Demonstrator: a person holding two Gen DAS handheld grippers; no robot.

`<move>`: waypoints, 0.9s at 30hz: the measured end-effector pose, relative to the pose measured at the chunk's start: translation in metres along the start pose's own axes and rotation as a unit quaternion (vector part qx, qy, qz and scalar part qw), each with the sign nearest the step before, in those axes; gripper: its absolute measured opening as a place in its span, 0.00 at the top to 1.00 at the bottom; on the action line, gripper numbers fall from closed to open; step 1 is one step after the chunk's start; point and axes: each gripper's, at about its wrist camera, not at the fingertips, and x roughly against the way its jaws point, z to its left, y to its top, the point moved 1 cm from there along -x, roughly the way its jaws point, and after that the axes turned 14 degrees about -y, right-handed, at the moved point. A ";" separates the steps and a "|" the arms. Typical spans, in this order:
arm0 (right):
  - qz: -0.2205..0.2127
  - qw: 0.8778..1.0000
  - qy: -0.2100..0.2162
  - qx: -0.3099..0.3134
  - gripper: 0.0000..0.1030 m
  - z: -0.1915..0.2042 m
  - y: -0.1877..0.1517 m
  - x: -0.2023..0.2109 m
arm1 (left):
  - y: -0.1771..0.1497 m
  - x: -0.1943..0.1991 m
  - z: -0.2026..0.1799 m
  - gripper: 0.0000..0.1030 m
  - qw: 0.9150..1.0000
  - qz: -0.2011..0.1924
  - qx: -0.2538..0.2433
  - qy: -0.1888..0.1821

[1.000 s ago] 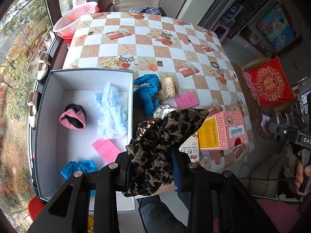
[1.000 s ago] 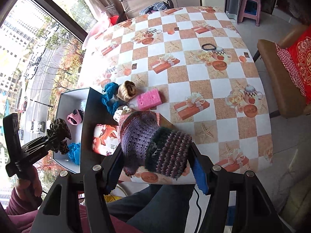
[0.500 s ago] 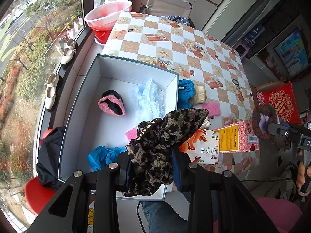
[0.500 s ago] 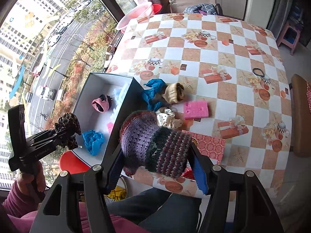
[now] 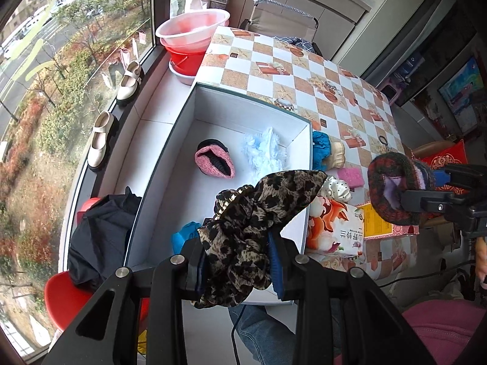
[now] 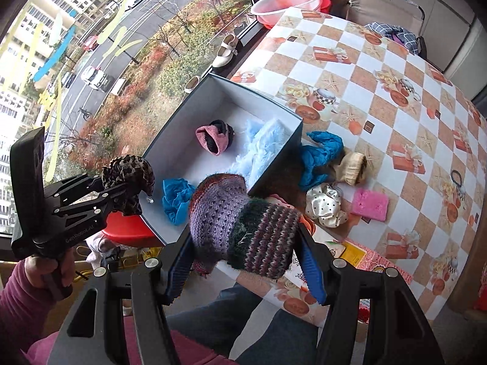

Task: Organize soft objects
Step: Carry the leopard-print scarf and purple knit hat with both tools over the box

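The left gripper [image 5: 239,269], clamping the leopard-print scrunchie [image 5: 258,213], shifted from beside the white box [image 5: 170,140] to over its near end. The right gripper [image 6: 246,261], with its knitted hat [image 6: 240,228], travelled from the table [image 6: 395,97] toward the box's near corner.

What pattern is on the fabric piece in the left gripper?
Leopard print, brown and black, on the fabric piece in the left gripper; clearest in the left wrist view.

Two close downward wrist views, perhaps steep, sharing the white box [image 5: 304,158] [image 6: 292,140]
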 end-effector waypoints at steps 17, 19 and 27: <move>0.026 0.998 -0.013 0.059 0.37 0.040 0.017 -0.013 | -0.019 -0.011 0.026 0.66 0.998 -0.019 0.054 -0.013; 0.027 0.998 -0.011 0.061 0.37 0.042 0.017 -0.014 | -0.019 -0.012 0.028 0.66 0.998 -0.019 0.057 -0.012; 0.037 0.997 -0.008 0.067 0.37 0.048 0.016 -0.020 | -0.020 -0.016 0.026 0.66 0.998 -0.020 0.057 -0.008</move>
